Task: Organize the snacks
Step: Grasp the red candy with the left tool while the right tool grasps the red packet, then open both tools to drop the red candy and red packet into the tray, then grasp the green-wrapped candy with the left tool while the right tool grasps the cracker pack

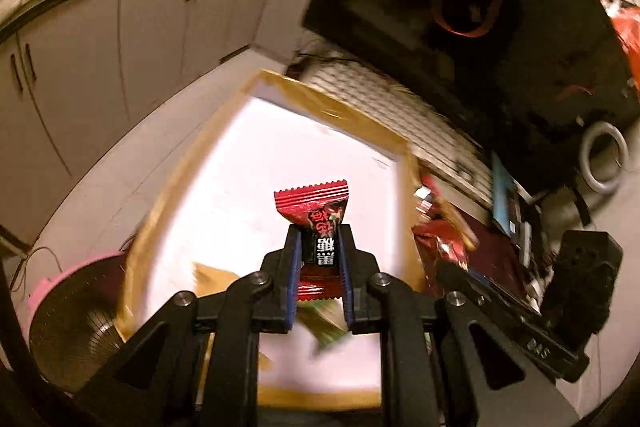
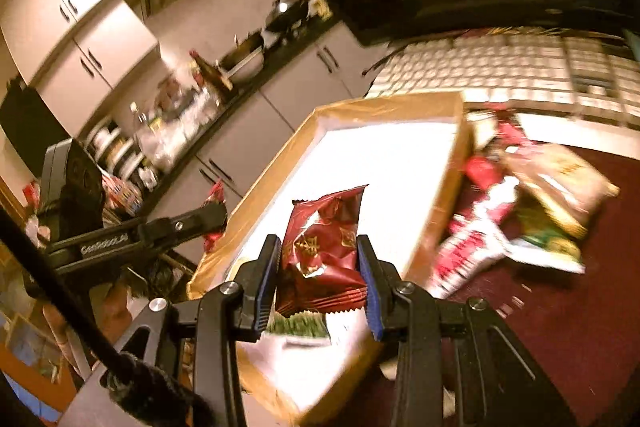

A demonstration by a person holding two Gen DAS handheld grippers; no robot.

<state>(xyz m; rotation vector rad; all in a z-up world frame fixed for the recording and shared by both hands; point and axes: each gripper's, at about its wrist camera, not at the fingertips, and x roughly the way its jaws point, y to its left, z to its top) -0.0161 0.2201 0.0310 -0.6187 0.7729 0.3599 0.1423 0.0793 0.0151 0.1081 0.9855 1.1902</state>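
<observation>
My left gripper (image 1: 320,247) is shut on a small red and black candy packet (image 1: 316,207) and holds it above the white inside of a gold-rimmed box (image 1: 280,147). My right gripper (image 2: 320,259) is shut on a dark red snack packet (image 2: 324,243), also above the box (image 2: 400,155). The left gripper with its red packet shows at the left of the right wrist view (image 2: 212,215). A green packet (image 1: 328,327) lies in the box under the left fingers. A green packet edge (image 2: 300,325) lies under the right fingers.
A pile of loose snack packets (image 2: 520,203) lies on the dark red cloth (image 2: 560,307) right of the box. A white keyboard (image 2: 500,67) is behind it. A pink fan (image 1: 68,307) stands lower left. Kitchen cabinets (image 1: 120,47) are behind.
</observation>
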